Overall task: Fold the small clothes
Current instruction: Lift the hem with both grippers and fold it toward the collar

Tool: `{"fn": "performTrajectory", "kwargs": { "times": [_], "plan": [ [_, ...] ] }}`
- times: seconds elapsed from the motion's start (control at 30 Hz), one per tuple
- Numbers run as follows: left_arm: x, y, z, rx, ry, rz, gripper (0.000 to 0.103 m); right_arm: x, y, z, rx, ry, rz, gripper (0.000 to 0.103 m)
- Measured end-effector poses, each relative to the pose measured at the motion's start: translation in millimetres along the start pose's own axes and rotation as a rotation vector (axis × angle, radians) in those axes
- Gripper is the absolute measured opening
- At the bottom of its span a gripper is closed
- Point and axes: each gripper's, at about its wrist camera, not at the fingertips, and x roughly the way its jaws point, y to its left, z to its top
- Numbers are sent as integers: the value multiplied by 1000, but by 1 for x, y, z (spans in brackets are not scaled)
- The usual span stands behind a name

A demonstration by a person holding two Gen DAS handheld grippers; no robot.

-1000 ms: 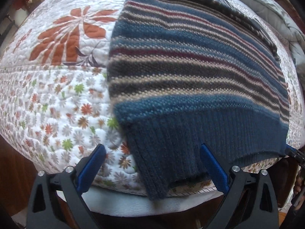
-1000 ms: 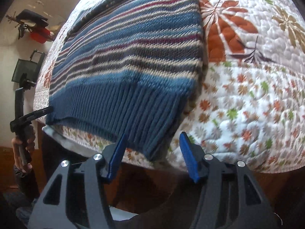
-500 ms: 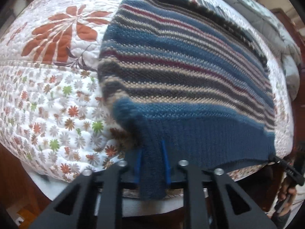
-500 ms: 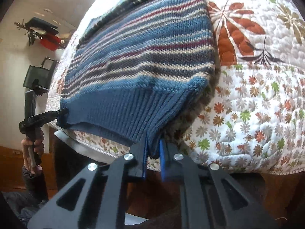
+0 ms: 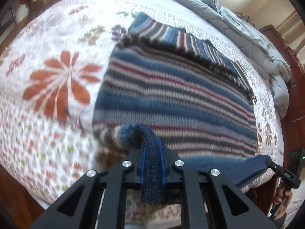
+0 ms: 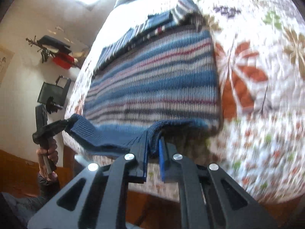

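Observation:
A striped knit sweater (image 5: 171, 95) in blue, grey, cream and dark red lies on the quilted bed; it also shows in the right wrist view (image 6: 156, 87). My left gripper (image 5: 152, 152) is shut on the left corner of its dark blue ribbed hem (image 5: 152, 179) and holds it lifted. My right gripper (image 6: 153, 147) is shut on the hem's right corner (image 6: 152, 135), also lifted off the quilt. The hem sags between the two grippers. Each gripper shows in the other's view, the right one in the left wrist view (image 5: 274, 167) and the left one in the right wrist view (image 6: 63, 124).
The floral quilt (image 5: 47, 95) covers the bed, whose near edge drops to a wooden floor. A grey duvet (image 5: 257, 42) is bunched at the far side by a wooden headboard (image 5: 293, 99). Dark gear and a red item (image 6: 63, 61) stand by the wall at left.
Both grippers, shut on the hem corners, have lifted and carried the hem forward over the sweater's body. One second ago both were open around the hem.

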Motion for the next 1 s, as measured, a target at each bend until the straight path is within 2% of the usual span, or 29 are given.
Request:
{"fn": "performTrajectory", "kwargs": {
  "times": [0.23,0.3,0.37,0.43,0.47,0.53,0.57,0.6,0.63,0.67,0.77,0.8,0.87,1.0],
  "plan": [
    [35,8,40,-25,-4,26,13,24,-14,64,29,-15,-19,8],
    [49,12,50,-33,12,32,19,36,-22,76,45,-5,-34,9],
    [62,18,58,-48,33,23,21,51,-34,88,75,17,-47,12],
    [69,24,62,-72,48,-3,23,59,-43,95,92,25,-68,30],
    [68,27,63,-83,54,-19,24,60,-48,98,101,17,-88,45],
    [63,33,64,-98,54,-45,28,57,-55,99,104,8,-101,46],
    [58,35,64,-100,40,-50,34,55,-56,99,102,8,-97,46],
    [51,38,64,-100,19,-39,44,52,-55,97,91,8,-105,46],
    [39,40,64,-98,-24,7,52,50,-53,96,75,10,-115,46],
    [30,40,65,-90,-57,65,66,47,-48,94,45,15,-138,46],
    [4,33,64,5,-139,207,68,38,-34,88,-26,18,-187,47],
    [-1,28,63,44,-150,231,69,35,-29,88,-47,17,-199,48],
    [-2,13,60,133,-146,254,71,29,-19,90,-90,7,-220,50],
    [15,-16,53,295,-126,308,74,21,-8,94,-109,-18,-203,59]
  ]
}}
